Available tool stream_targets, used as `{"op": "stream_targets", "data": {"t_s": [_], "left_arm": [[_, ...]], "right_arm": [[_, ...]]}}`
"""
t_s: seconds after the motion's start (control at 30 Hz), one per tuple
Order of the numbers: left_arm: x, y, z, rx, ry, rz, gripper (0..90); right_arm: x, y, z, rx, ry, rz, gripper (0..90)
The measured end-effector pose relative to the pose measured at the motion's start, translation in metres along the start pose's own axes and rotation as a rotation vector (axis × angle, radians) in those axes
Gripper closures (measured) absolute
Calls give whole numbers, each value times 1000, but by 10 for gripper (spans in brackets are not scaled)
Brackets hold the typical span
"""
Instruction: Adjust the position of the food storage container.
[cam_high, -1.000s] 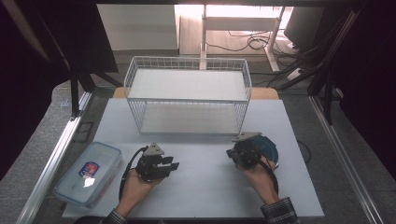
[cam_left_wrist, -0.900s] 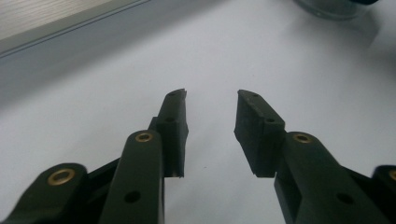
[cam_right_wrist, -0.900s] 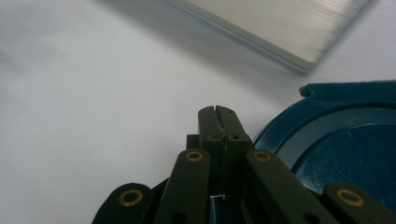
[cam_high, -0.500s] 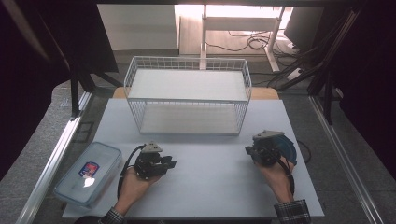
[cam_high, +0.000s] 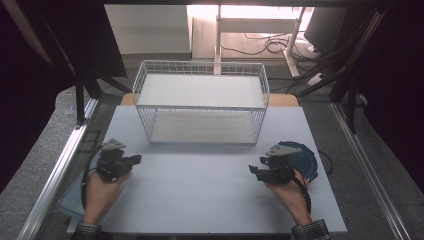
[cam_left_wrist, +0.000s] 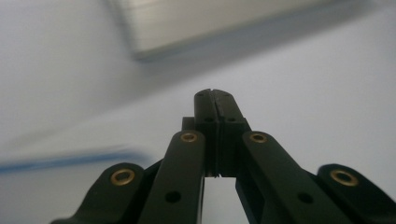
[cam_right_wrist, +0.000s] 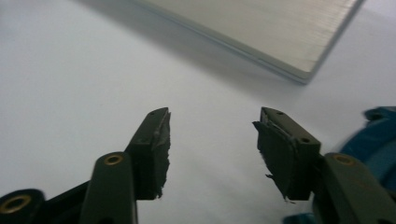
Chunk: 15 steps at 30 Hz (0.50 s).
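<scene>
My left gripper (cam_high: 136, 159) is held over the left edge of the white board (cam_high: 200, 200), its jaws pointing right. Its tips (cam_left_wrist: 215, 95) have just closed and now meet with nothing between them. My right gripper (cam_high: 255, 169) points left near the board's right side. Its jaws (cam_right_wrist: 213, 116) have just been opening and stand apart over bare board, holding nothing. A blue round dish (cam_high: 306, 161) lies flat just behind the right gripper and shows as a blue edge (cam_right_wrist: 373, 140) beside the right jaw.
A white wire basket (cam_high: 200, 75) stands at the back middle of the board; its flat base (cam_right_wrist: 261, 28) lies ahead of both grippers. A clear plastic box with a blue rim (cam_high: 70, 200) sits off the board's left edge, under my left hand.
My left hand has swung left to the board's edge and its jaws have shut. The right gripper slid the blue dish rightward, opened, and drew back to the left of it.
</scene>
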<state>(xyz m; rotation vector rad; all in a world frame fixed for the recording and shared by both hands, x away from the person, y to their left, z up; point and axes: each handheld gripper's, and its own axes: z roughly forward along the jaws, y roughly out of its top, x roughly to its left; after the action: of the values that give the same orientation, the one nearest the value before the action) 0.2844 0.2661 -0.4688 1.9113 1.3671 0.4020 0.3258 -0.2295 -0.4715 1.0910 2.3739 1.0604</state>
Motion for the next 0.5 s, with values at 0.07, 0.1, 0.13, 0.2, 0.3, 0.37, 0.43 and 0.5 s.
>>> {"op": "stream_targets", "data": {"t_s": [0.07, 0.1, 0.13, 0.2, 0.3, 0.37, 0.43, 0.5], "left_arm": [[18, -4, -12, -14, 55, -34, 900], [28, -7, -19, -24, 89, -55, 900], [34, -9, -23, -26, 112, -65, 900], [51, -15, -34, -33, 185, -100, 900], [70, -23, -44, -42, 255, -148, 899], [83, -30, -49, -36, 299, -193, 898], [91, -36, -47, -15, 318, -233, 892], [96, -39, -41, 21, 323, -244, 891]], "right_arm": [[3, 0, 2, 2, 16, -17, 409], [4, 0, 2, 4, 21, -24, 400], [5, 0, 2, 5, 23, -32, 393], [6, 0, 2, 5, 26, -36, 380], [6, -2, 3, 12, 35, -38, 368], [6, -2, 3, 15, 37, -38, 364], [6, -2, 3, 18, 45, -40, 359], [7, -2, 4, 20, 48, -46, 356]]}}
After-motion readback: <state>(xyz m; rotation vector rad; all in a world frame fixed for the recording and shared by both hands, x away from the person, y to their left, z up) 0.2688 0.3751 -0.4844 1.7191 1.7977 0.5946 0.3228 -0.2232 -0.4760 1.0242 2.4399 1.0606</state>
